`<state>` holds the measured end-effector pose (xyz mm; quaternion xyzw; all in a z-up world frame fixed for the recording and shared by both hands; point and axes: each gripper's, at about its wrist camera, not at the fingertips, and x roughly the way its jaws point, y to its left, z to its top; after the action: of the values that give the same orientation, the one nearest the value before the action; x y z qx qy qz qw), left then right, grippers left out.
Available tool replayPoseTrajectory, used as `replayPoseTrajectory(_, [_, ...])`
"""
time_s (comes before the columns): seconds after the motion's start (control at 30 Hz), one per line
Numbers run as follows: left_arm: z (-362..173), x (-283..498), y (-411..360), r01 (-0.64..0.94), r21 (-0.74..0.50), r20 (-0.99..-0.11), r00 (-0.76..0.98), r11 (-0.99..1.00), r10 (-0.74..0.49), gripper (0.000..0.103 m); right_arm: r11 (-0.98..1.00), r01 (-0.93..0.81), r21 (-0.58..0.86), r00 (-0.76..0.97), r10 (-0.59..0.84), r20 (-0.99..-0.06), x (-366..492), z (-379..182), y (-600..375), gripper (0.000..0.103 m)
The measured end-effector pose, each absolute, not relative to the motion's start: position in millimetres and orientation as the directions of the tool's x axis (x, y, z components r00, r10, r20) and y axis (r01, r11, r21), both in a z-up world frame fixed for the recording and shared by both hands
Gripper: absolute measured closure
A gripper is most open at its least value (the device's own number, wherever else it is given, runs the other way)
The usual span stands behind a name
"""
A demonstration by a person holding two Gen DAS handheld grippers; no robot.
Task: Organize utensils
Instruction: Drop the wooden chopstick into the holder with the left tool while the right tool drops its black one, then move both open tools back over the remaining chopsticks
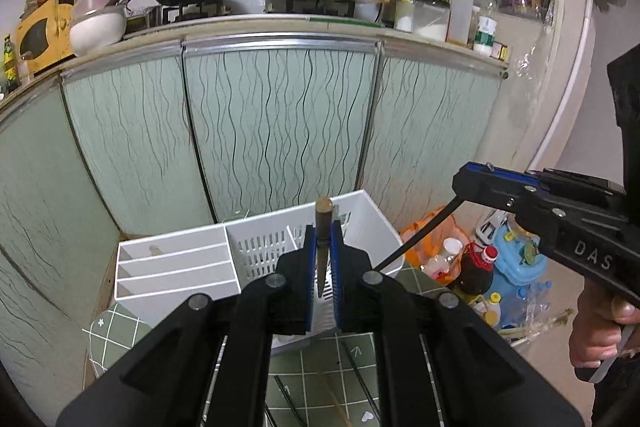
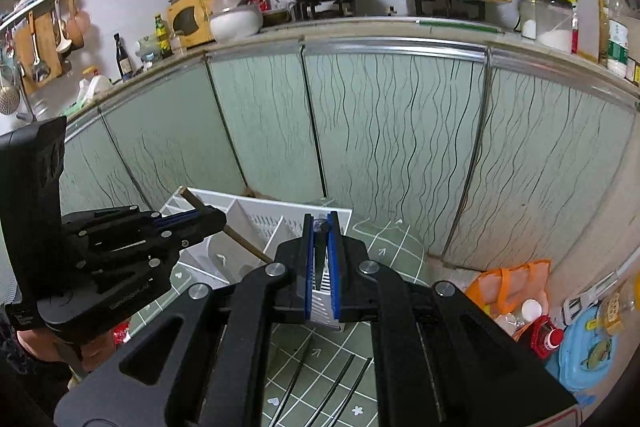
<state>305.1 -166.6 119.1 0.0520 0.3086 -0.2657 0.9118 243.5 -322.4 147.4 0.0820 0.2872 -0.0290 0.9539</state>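
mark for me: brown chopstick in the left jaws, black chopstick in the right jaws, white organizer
brown chopstick (image 1: 322,227): left wrist view, on the shaft gripped between the blue pads.
black chopstick (image 1: 416,241): left wrist view, on the mid shaft below the right gripper.
white organizer (image 1: 176,281): left wrist view, on the front wall of the slotted section.

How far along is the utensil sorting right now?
About midway, it seems. A wooden stick already lies in a slot of the white organizer. In hand: the left gripper clamps a brown chopstick above the basket section, and the right gripper clamps a black chopstick, its tip near the organizer. Left: several chopsticks on the green mat.
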Motion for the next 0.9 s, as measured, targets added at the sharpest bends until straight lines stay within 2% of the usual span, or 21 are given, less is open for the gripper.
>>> replayPoseTrajectory(0.1, [115.9,304.3,-165.2,0.514,-0.072,-0.586,0.672,0.855,-0.453,0.093,0.987,0.102,0.128,0.823,-0.012,-0.568,245.8,142.2,-321.7,0.096])
replayPoseTrajectory(0.13, [116.4,302.2,-164.0,0.513,-0.068,-0.577,0.679,0.856,-0.454,0.089,0.987,0.100,0.127,0.815,-0.008,-0.579,245.9,141.6,-321.2,0.088])
replayPoseTrajectory(0.17, [116.8,300.5,-163.0,0.512,-0.061,-0.574,0.684,0.857,-0.450,0.069,0.987,0.096,0.128,0.815,-0.004,-0.580,244.5,142.1,-320.9,0.079])
replayPoseTrajectory(0.2, [120.2,295.8,-161.0,0.504,-0.043,-0.558,0.704,0.863,-0.439,0.031,0.988,0.094,0.126,0.819,-0.005,-0.573,241.8,143.7,-321.4,0.058])
replayPoseTrajectory(0.23, [123.1,293.3,-159.1,0.496,-0.034,-0.542,0.720,0.868,-0.433,0.018,0.988,0.096,0.124,0.827,-0.010,-0.562,238.3,145.5,-321.8,0.047])
replayPoseTrajectory(0.27, [127.6,288.7,-154.8,0.477,-0.023,-0.512,0.749,0.879,-0.420,0.013,0.987,0.099,0.124,0.832,-0.014,-0.554,234.8,147.9,-323.4,0.044])
replayPoseTrajectory(0.33, [136.3,281.8,-146.5,0.480,-0.037,-0.496,0.753,0.877,-0.433,0.012,0.986,0.103,0.130,0.837,-0.015,-0.547,226.6,152.3,-326.9,0.033])
replayPoseTrajectory(0.47, [148.9,270.0,-134.8,0.453,0.000,-0.481,0.782,0.892,-0.397,0.007,0.984,0.112,0.139,0.854,-0.024,-0.519,209.2,160.6,-330.8,0.019])
replayPoseTrajectory(0.5, [152.1,265.9,-132.1,0.449,0.013,-0.476,0.789,0.893,-0.389,0.004,0.984,0.115,0.135,0.856,-0.029,-0.516,205.4,162.4,-330.5,0.008])
replayPoseTrajectory(0.9, [157.0,218.4,-95.4,0.389,0.047,-0.448,0.831,0.920,-0.329,0.004,0.992,0.115,0.044,0.858,-0.076,-0.508,155.7,152.5,-309.5,0.007])
